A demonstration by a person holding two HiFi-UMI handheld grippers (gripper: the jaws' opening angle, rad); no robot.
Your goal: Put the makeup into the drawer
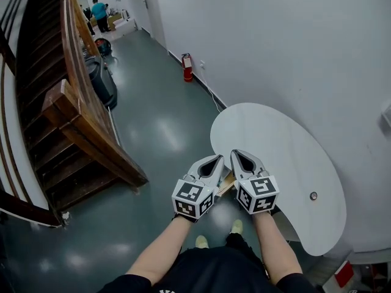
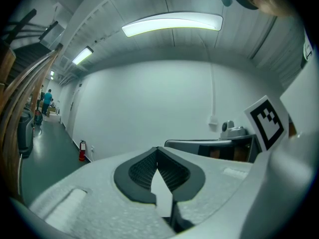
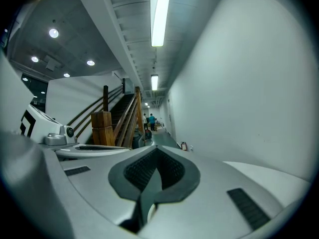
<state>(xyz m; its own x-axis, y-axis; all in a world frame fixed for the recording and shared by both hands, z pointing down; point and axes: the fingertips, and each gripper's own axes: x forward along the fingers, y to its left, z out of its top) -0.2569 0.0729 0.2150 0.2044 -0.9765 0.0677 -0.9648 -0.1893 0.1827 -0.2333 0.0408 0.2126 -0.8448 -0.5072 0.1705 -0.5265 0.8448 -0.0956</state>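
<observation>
No makeup and no drawer shows in any view. In the head view my left gripper [image 1: 219, 158] and right gripper [image 1: 236, 154] are held side by side over the near edge of a white half-oval table [image 1: 287, 157]. Both are shut with nothing between the jaws. The left gripper view shows my left gripper [image 2: 157, 149] with its tips together, pointing at a bare wall. My right gripper [image 3: 157, 149] points down the corridor, tips together too. A sliver of light wood [image 1: 226, 185] shows under the grippers; I cannot tell what it is.
A wooden staircase [image 1: 67, 115] runs along the left. A red fire extinguisher [image 1: 187, 67] stands at the wall, and a dark bin [image 1: 101, 81] sits by the stairs. People [image 1: 98, 11] stand far down the corridor. The white wall [image 1: 293, 54] borders the table.
</observation>
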